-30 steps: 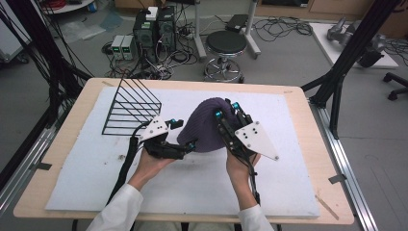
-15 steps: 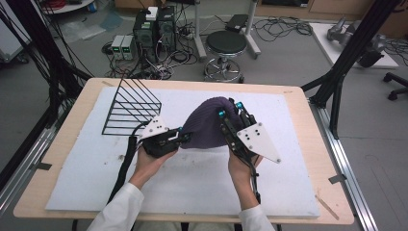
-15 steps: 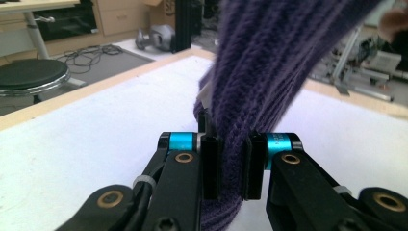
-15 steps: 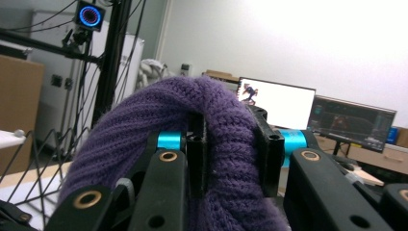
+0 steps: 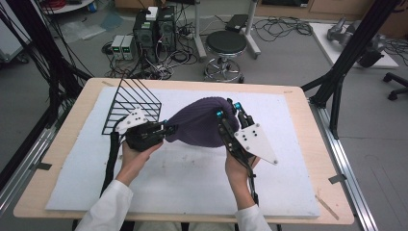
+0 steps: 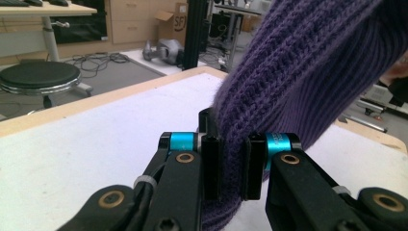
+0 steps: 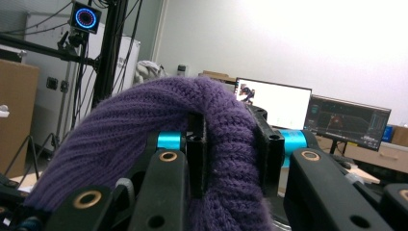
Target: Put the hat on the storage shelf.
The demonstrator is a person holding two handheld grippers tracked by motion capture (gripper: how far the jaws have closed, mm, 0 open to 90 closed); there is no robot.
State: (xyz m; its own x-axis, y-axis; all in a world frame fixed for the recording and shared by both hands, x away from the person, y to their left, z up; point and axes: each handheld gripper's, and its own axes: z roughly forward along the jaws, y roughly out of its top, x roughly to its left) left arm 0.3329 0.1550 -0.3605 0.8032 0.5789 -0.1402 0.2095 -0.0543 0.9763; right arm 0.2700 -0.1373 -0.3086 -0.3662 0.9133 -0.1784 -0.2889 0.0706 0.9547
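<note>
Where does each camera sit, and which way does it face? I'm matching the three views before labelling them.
High view: above the person's side, looking forward and down on the table; forearms, hands, both tongs show.
Left gripper view: rides the left tongs, facing along its jaws, shut on the purple knit hat.
Right gripper view: rides the right tongs, jaws shut on the hat, monitors beyond.
All three views share the hat.

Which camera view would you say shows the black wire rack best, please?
The high view: the black wire rack stands whole on the white mat, left of the purple knit hat. The two gripper views look at the hat's knit from close up instead.
</note>
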